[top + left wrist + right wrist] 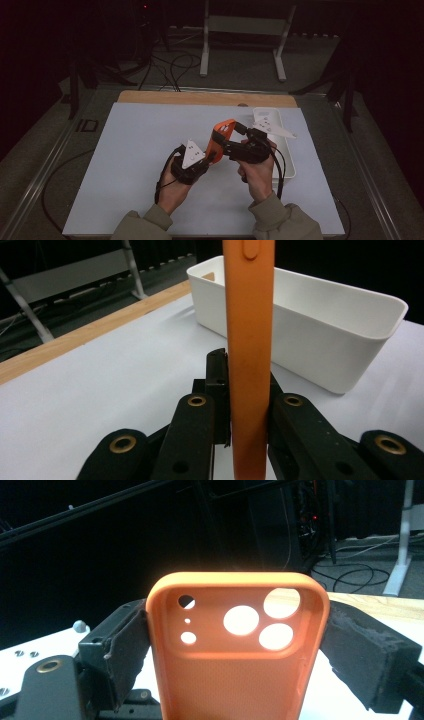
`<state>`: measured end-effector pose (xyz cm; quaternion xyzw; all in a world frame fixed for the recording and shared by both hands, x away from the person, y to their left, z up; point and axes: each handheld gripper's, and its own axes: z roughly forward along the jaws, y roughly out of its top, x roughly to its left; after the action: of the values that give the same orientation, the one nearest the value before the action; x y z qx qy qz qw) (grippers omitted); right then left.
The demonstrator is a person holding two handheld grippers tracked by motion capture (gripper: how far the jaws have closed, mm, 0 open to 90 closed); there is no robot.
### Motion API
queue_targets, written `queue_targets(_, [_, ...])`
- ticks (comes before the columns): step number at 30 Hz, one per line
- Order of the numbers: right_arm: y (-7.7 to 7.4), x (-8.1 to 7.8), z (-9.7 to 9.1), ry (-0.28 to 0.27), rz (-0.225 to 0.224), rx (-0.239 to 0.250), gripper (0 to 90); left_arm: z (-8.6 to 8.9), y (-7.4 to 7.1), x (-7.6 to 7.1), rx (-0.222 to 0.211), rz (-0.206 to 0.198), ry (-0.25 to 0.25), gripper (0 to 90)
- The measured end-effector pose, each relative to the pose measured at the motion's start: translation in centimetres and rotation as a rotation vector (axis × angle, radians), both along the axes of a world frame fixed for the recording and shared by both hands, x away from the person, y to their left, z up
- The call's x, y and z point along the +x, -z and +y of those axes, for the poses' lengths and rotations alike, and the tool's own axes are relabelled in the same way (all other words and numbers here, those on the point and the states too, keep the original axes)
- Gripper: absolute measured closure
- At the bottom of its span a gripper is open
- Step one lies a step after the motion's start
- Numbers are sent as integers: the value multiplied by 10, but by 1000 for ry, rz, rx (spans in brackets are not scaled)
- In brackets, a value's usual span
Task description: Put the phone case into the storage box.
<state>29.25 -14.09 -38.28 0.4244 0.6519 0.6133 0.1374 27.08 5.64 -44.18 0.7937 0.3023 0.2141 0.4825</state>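
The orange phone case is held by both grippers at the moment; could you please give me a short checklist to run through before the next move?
1. Left gripper shut on the orange phone case at its thin edge: ok.
2. Right gripper clamping the case's two sides: ok.
3. Case lifted off the table: ok.
4. White bin close by, its visible part empty: ok.
5. Camera cutouts unobstructed: ok.
6. Whether a phone sits inside the case: cannot tell.
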Motion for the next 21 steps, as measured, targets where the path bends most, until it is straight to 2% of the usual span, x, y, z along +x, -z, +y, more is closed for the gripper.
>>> queue_targets(9, [1,0,2,15,-9,-1,143,-2,0,-1,6,-2,15,847])
queue_targets(21, [1,0,2,4,-4,-14,138,-3,0,-2,8,-10,36,849])
